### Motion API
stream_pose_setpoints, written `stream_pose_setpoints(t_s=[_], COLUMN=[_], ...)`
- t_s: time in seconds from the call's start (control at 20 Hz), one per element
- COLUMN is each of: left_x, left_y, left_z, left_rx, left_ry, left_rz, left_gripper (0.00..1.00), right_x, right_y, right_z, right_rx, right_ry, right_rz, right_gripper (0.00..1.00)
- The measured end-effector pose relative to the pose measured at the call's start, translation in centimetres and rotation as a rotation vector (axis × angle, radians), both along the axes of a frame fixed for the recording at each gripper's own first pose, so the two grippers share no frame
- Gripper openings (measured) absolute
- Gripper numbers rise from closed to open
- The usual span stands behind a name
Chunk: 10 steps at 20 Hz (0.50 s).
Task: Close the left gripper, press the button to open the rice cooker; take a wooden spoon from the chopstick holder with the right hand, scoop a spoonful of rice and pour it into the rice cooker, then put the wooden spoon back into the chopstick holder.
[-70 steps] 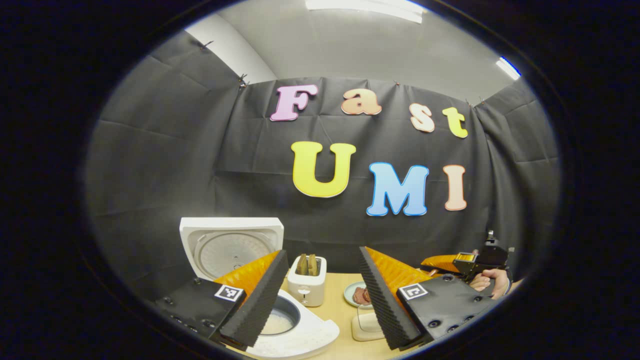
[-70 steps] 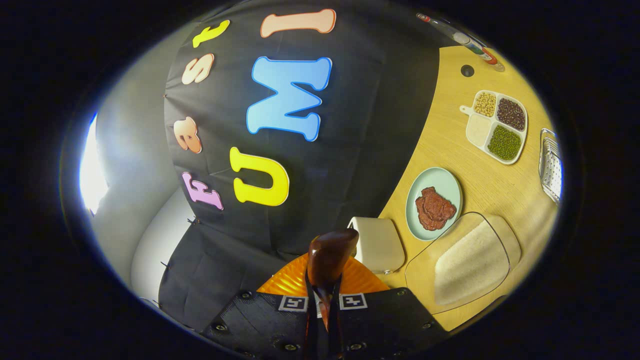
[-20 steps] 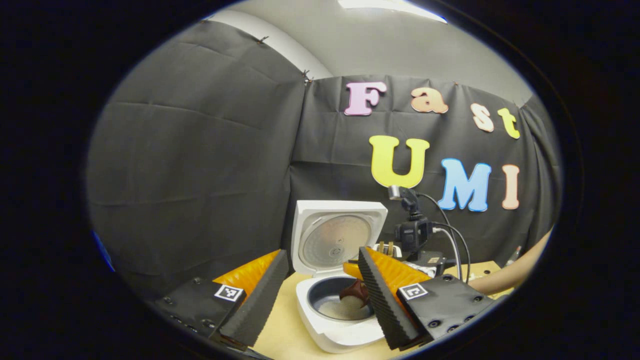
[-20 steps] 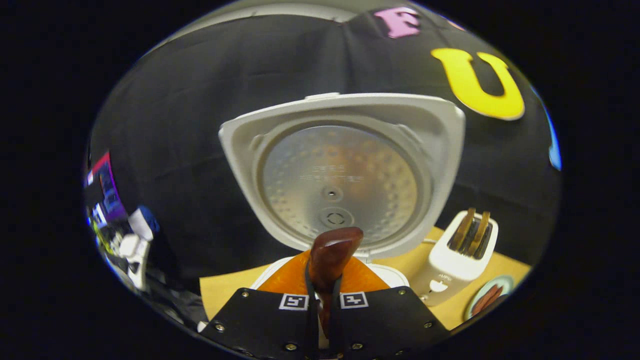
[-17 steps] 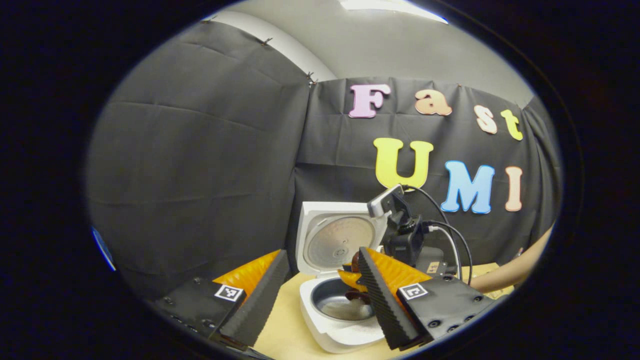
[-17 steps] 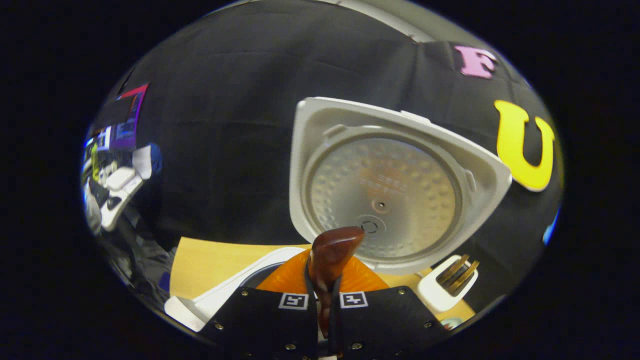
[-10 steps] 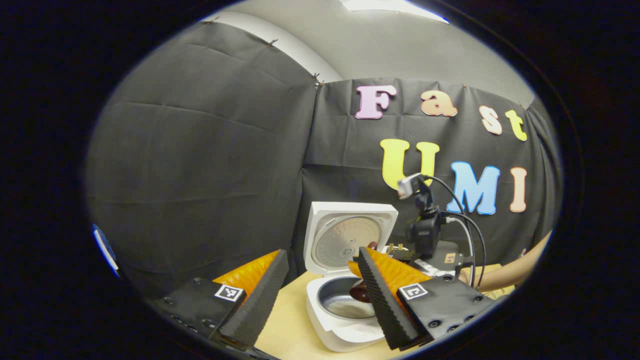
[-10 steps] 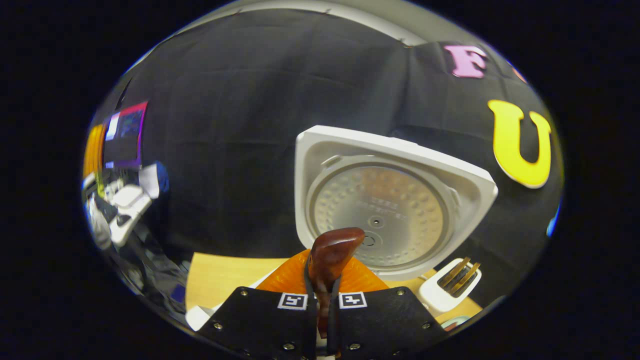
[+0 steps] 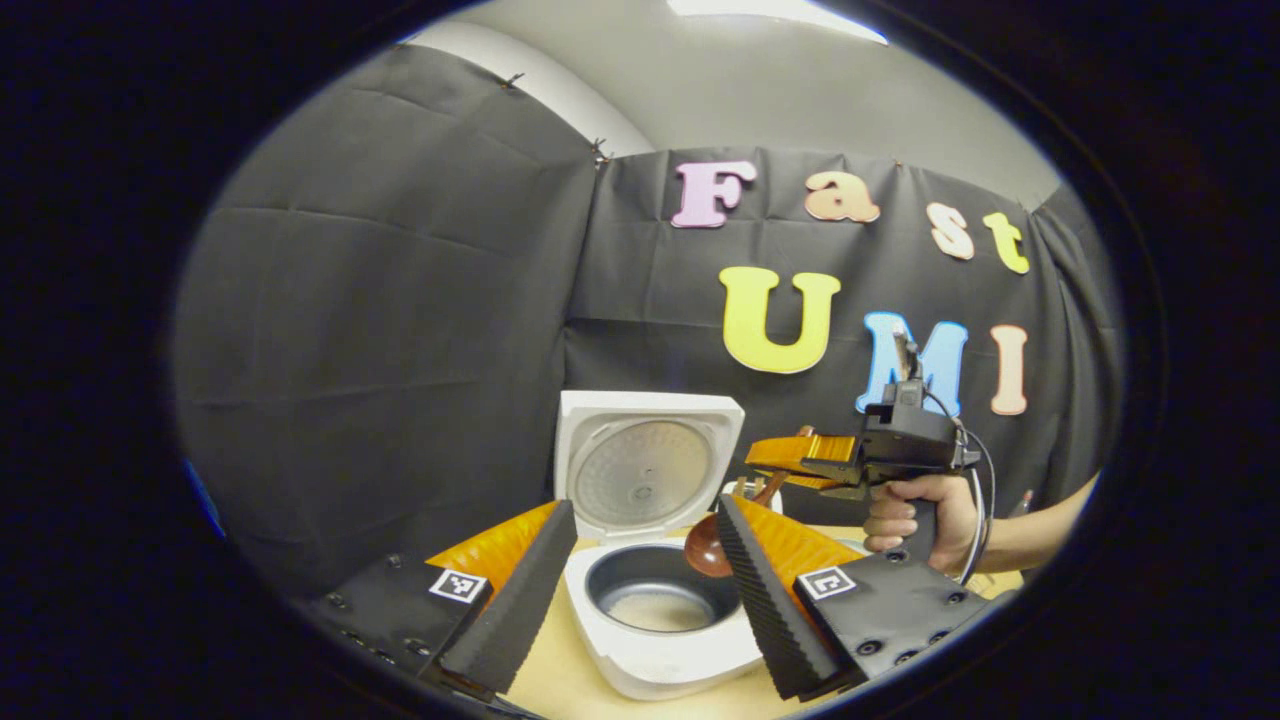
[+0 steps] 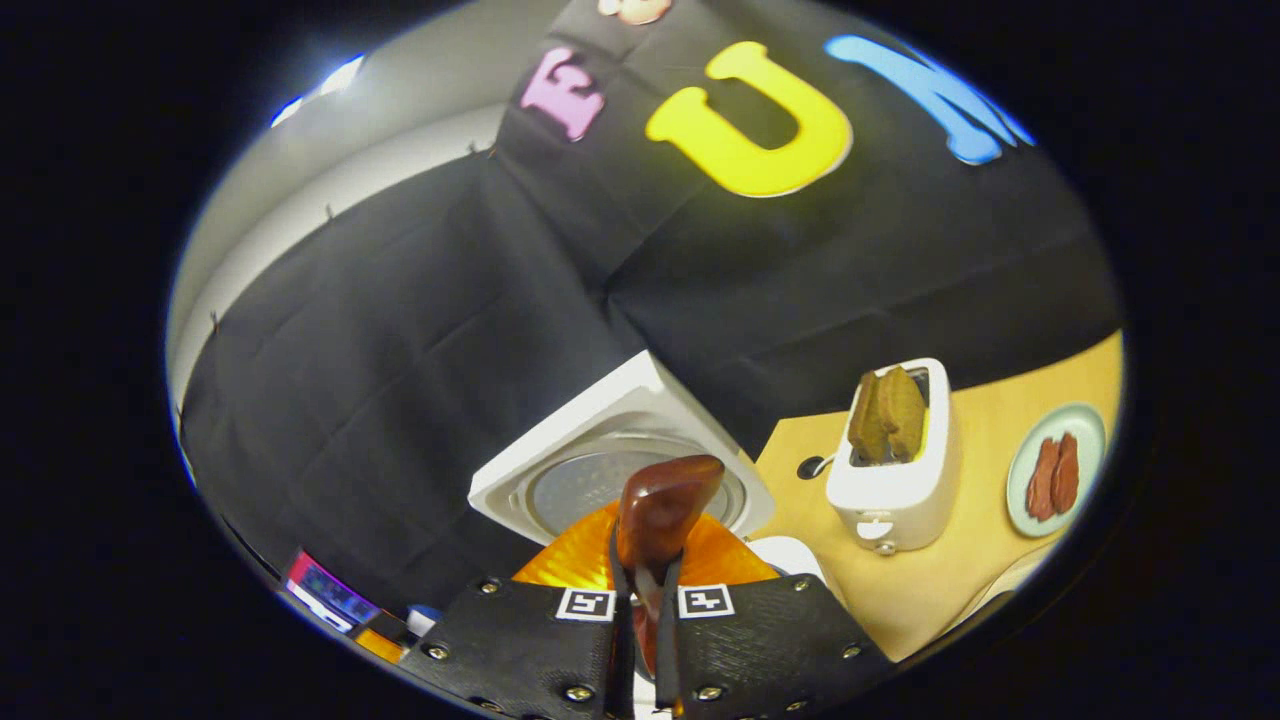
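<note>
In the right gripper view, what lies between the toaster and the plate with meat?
Bare wooden table separates the toaster from the plate in the right gripper view; nothing stands on that stretch.

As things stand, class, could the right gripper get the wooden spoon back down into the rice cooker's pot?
Probably yes. The rice cooker stands with its lid raised, so the pot is uncovered from above. The right gripper holds the wooden spoon with its bowl beside the pot's rim, and nothing lies between them.

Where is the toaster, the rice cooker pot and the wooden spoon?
toaster (image 10: 890,490): right gripper view, on its white front.
rice cooker (image 9: 655,655): left gripper view, on the pot's white front rim.
wooden spoon (image 10: 662,510): right gripper view, on the brown handle end.
</note>
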<state>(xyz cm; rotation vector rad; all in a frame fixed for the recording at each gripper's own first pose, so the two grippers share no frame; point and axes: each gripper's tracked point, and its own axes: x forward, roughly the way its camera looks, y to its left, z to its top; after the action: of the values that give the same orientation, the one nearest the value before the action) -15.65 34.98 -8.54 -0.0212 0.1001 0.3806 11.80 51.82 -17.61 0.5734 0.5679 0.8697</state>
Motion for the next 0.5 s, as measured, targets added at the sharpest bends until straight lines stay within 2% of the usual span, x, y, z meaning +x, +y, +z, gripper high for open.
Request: stream_pose_setpoints(t_s=[0.2,0.35,0.5], left_x=[2.0,3.4,4.9], left_y=[-1.9,-3.9,-5.7], left_z=[-0.2,0.0,-0.1], left_rx=[-0.004,-0.004,0.002], left_ry=[0.0,-0.001,0.006], left_rz=[-0.057,-0.102,-0.143], left_gripper=[0.99,0.96,0.99], right_x=[1.0,1.1,1.1], right_y=[-5.6,-10.5,-14.7], right_z=[1.1,2.3,3.1], right_rx=[0.088,0.091,0.105], right_ry=[0.066,0.055,0.067], right_rz=[-0.119,-0.198,-0.259], right_gripper=[0.08,0.08,0.09])
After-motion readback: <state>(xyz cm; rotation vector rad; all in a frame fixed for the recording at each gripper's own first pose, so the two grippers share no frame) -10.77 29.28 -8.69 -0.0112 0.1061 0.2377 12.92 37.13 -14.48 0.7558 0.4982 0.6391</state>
